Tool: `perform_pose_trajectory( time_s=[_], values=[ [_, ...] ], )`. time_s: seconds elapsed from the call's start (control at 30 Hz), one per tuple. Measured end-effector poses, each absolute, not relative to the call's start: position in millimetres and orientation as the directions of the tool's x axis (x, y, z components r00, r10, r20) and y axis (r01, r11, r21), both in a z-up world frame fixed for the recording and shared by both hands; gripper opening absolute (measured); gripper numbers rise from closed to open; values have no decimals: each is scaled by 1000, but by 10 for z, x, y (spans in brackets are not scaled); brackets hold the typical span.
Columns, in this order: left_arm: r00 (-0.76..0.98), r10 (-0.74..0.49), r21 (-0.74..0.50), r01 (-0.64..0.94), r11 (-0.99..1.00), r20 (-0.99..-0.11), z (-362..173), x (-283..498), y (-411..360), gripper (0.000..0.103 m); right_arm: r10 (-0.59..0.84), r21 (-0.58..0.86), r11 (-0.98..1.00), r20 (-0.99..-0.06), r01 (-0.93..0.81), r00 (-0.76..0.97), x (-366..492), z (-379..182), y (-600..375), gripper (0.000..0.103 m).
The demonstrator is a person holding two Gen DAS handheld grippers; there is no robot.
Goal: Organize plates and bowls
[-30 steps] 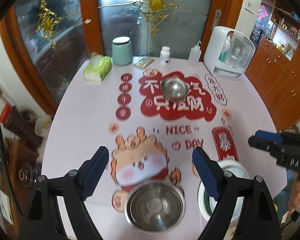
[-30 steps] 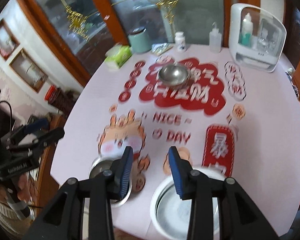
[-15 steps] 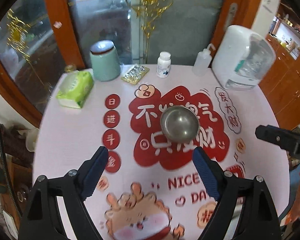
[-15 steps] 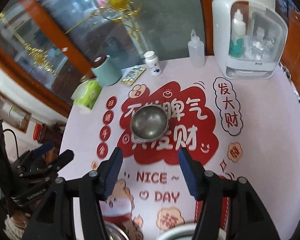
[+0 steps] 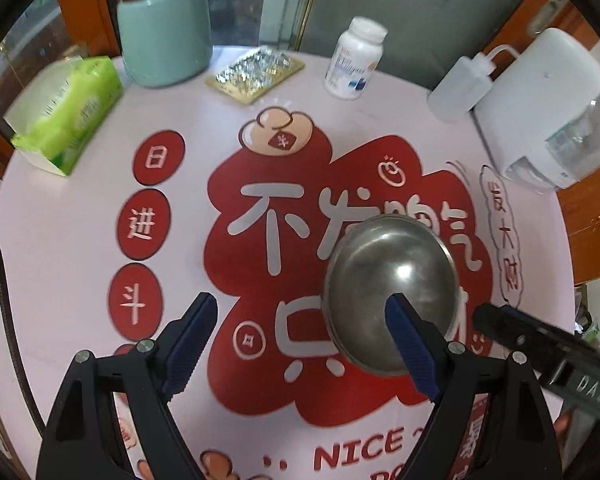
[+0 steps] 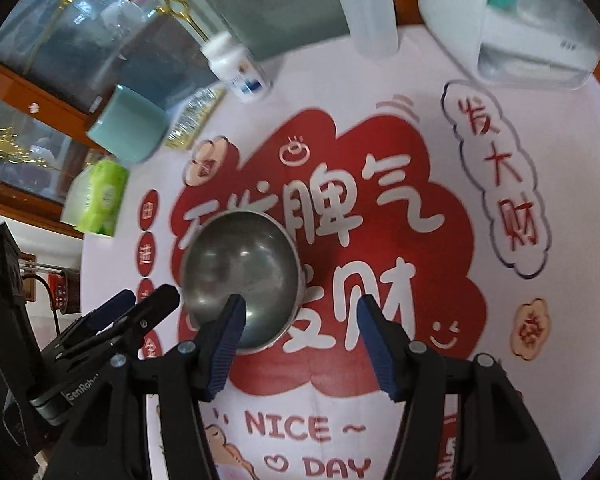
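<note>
A small steel bowl (image 5: 392, 280) stands upright on the red print in the middle of the round pink table (image 5: 60, 240). My left gripper (image 5: 300, 308) hovers open just to the bowl's left, and its right finger (image 5: 412, 344) overlaps the bowl's near rim. In the right wrist view the same bowl (image 6: 242, 268) sits left of centre. My right gripper (image 6: 300, 304) is open, with its left finger (image 6: 224, 340) over the bowl's near rim and nothing pressed between the pads. Each gripper shows at the edge of the other's view, the left gripper (image 6: 148, 296) beside the bowl.
Along the far edge stand a mint jar (image 5: 164, 32), a green tissue pack (image 5: 68, 116), a foil blister pack (image 5: 256, 72), a white pill bottle (image 5: 354, 60), a squeeze bottle (image 5: 464, 88) and a white appliance (image 5: 548, 108).
Both grippers came forward and down toward the small steel bowl, which now looms large. The bigger steel bowl and white dish near the front edge left view. The right jaws widened.
</note>
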State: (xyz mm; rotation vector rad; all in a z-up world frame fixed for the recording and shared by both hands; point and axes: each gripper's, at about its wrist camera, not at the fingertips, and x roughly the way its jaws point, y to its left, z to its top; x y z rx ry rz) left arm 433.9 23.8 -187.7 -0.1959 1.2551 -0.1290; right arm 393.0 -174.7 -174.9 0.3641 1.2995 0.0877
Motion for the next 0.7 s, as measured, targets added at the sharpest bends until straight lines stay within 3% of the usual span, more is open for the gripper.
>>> perform_pose_trajectory(
  time_s=[0.07,0.13,0.27,0.33,0.4,0.7],
  values=[
    [290,-217,-232,-18,972,-932,-1981,4379,233,82,277,320,936,-927,148,255,3968,-1871,-1731,58],
    [277,-235,-248,-13,969,-932,-2063,4406,226,63,282,323,935,-927,144,248,3993,-1945,-1716,56],
    [244,-277,-286,-2,958,-930,-2185,4447,191,35,293,327,936,-929,129,228,4031,-2033,-1669,29],
    [231,-296,-304,-1,953,-927,-2230,4454,175,16,291,322,938,-933,129,214,4041,-2073,-1642,18],
    [224,-327,-334,8,943,-918,-2239,4447,149,9,298,330,936,-929,126,219,4050,-2082,-1626,12],
    [224,-311,-313,23,949,-924,-2151,4339,128,8,291,321,941,-930,110,225,3966,-1985,-1566,10]
  ],
)
